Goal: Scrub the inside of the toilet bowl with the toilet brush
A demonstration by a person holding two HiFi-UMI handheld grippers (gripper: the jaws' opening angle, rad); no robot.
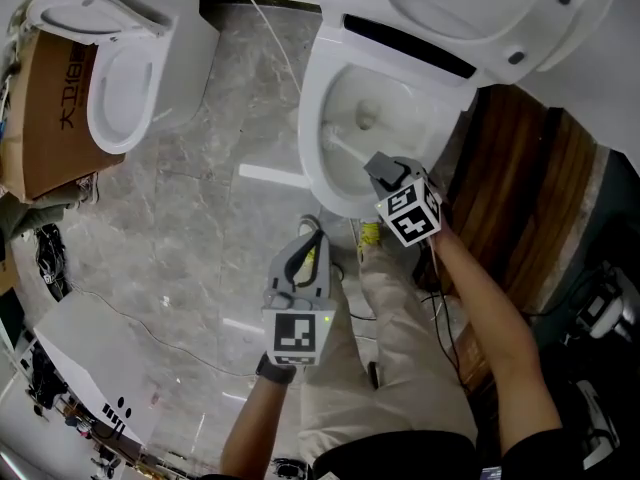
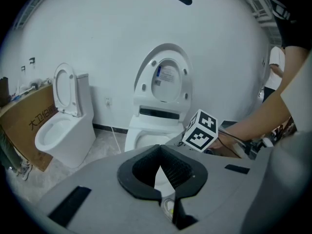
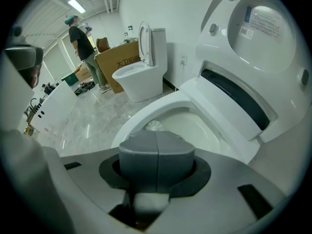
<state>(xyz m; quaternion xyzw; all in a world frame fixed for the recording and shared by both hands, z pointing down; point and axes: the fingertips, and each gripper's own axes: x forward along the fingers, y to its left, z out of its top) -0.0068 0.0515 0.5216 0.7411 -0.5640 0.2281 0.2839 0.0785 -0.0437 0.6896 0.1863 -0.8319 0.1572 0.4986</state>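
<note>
The white toilet bowl stands with lid and seat raised. My right gripper hangs over the bowl's near rim, shut on the handle of the white toilet brush, which slants down into the bowl; its bristle head lies against the inner wall on the left side. In the right gripper view the jaws are pressed together above the bowl. My left gripper hovers over the floor just in front of the toilet, shut and holding nothing. The left gripper faces the toilet and the right gripper's marker cube.
A second toilet and a cardboard box stand at the far left. Dark wooden panels lie to the right of the bowl. A white cable runs over the marble floor. A person stands far off.
</note>
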